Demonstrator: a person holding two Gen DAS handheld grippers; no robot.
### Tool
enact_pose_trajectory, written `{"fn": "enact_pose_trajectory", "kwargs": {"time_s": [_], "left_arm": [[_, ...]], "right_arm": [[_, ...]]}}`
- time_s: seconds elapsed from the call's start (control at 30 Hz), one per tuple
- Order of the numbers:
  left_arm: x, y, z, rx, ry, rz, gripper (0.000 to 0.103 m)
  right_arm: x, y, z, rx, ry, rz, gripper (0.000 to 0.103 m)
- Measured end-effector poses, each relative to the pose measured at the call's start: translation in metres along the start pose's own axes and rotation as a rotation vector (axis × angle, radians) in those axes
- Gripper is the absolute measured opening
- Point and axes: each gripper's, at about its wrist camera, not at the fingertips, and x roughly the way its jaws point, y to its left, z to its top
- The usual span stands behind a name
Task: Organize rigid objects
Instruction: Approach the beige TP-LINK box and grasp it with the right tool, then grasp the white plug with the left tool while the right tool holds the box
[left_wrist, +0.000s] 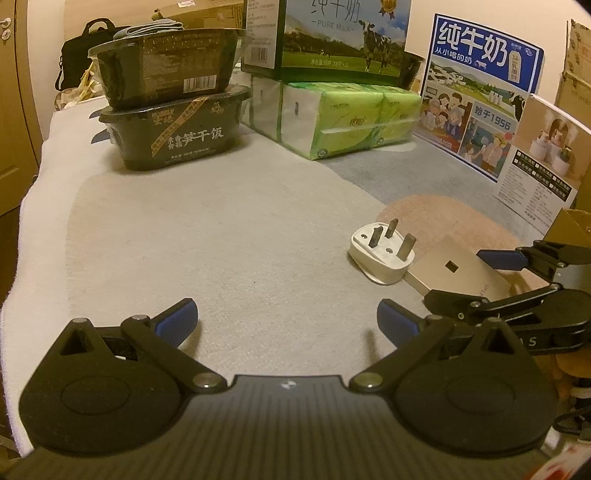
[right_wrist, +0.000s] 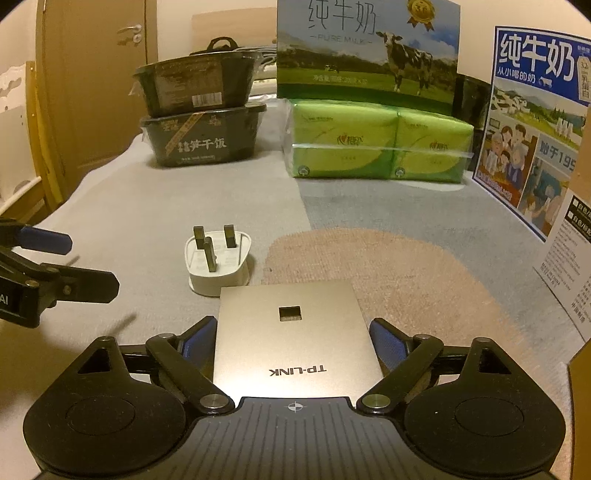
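At the far left of the cloth-covered table (right_wrist: 147, 229) stand two black meal tubs, one stacked on the other: the lower tub (right_wrist: 203, 138) and the upper tub (right_wrist: 195, 83). To their right lies one green tissue pack (right_wrist: 380, 144) of two bundles wrapped together, with one green milk carton (right_wrist: 365, 48) resting on top of it. Further right one blue milk carton (right_wrist: 532, 122) stands upright, and at the right edge there is one white product box (left_wrist: 543, 155) just beside it. On the cloth nearer the cameras lie the two small things: one white plug adapter (right_wrist: 218, 262), resting on its back with three pins pointing up, and one flat TP-LINK panel (right_wrist: 295, 332), champagne-coloured, with a small square opening in its face; the panel's far corner sits just at the adapter's base. The left gripper (left_wrist: 286, 319) is spread wide, with only bare cloth between its blue fingertips, holding and touching nothing, and it sits left of the adapter. The right gripper (right_wrist: 291, 338) straddles the panel with its jaws released; the blue pads (right_wrist: 199, 339) flank the panel's two long edges, the left one very near the edge, though whether either touches cannot be told.
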Motion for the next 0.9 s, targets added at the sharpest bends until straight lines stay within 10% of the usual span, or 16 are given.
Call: {"fn": "enact_pose_trajectory", "kwargs": {"time_s": [0.9], "left_arm": [[0.038,-0.054,0.017,0.115,-0.052,-0.084,0.092]], "right_arm": [[-0.042,-0.045,-0.001,0.179,-0.042,-0.184,0.087]]}}
